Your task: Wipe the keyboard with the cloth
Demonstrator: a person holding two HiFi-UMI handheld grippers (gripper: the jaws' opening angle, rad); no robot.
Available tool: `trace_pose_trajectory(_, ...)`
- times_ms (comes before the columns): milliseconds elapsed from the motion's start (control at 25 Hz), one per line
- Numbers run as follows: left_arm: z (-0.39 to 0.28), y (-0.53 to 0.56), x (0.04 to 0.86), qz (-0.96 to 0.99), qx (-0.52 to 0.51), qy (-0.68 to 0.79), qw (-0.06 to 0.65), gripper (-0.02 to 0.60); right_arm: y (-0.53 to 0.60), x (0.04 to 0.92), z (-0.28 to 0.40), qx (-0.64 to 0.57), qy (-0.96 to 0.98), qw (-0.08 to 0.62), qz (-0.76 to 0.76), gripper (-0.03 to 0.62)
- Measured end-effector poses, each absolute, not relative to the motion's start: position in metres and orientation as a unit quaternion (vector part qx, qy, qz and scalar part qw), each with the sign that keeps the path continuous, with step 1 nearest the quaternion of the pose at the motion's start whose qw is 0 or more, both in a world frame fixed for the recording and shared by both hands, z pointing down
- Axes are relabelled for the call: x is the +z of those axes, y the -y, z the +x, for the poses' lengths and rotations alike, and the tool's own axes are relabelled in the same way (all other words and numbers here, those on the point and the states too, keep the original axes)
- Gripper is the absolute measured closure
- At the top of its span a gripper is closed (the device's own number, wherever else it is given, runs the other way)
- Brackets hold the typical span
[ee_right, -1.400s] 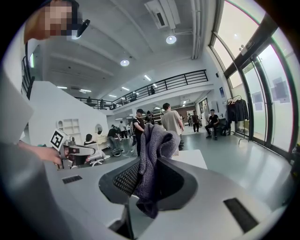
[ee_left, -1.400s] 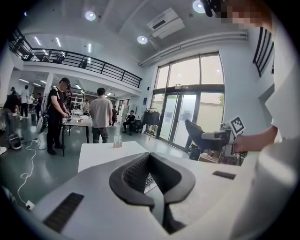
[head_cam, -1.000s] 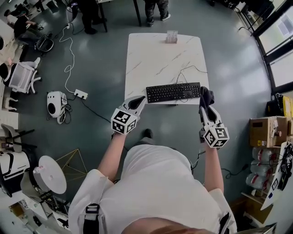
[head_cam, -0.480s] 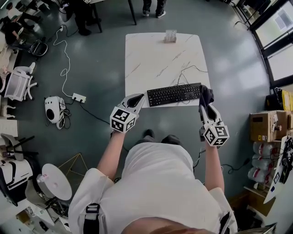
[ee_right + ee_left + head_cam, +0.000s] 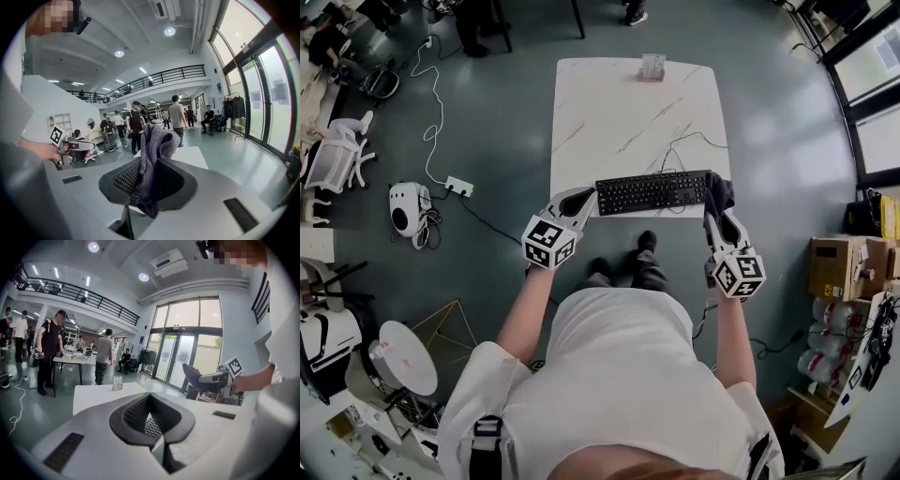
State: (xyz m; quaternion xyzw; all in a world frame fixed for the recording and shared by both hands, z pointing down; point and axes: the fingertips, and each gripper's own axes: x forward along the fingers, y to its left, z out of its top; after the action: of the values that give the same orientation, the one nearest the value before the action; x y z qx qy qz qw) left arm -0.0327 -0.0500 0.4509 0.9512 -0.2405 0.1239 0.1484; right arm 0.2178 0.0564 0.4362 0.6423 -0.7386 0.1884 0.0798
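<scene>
A black keyboard (image 5: pixel 653 191) lies along the near edge of a white marble table (image 5: pixel 628 112), its cable looping behind it. My left gripper (image 5: pixel 577 200) sits just left of the keyboard's left end, shut with nothing between its jaws; in the left gripper view (image 5: pixel 151 425) keys show through the narrow slit. My right gripper (image 5: pixel 721 214) is at the keyboard's right end, shut on a dark grey cloth (image 5: pixel 718 196). In the right gripper view the cloth (image 5: pixel 151 150) stands bunched up out of the closed jaws.
A small clear holder (image 5: pixel 652 68) stands at the table's far edge. A power strip (image 5: pixel 457 188) and white cable lie on the floor at left, beside a white device (image 5: pixel 405 208). Cardboard boxes (image 5: pixel 848 270) stand at right. People stand beyond the table.
Both grippers have drifted slightly toward the table's near edge and sunk a little. The cloth stays held in the right gripper; the left stays shut.
</scene>
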Motion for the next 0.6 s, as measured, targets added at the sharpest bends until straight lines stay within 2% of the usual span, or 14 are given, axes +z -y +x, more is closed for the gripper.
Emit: trace_pose_trajectory(600, 0.031, 0.076, 0.464, 0.93, 0.133, 0.307, 0.15, 0.574, 0.022, 0.445, 0.297, 0.181, 0.788, 0.09, 0.581, 0.487)
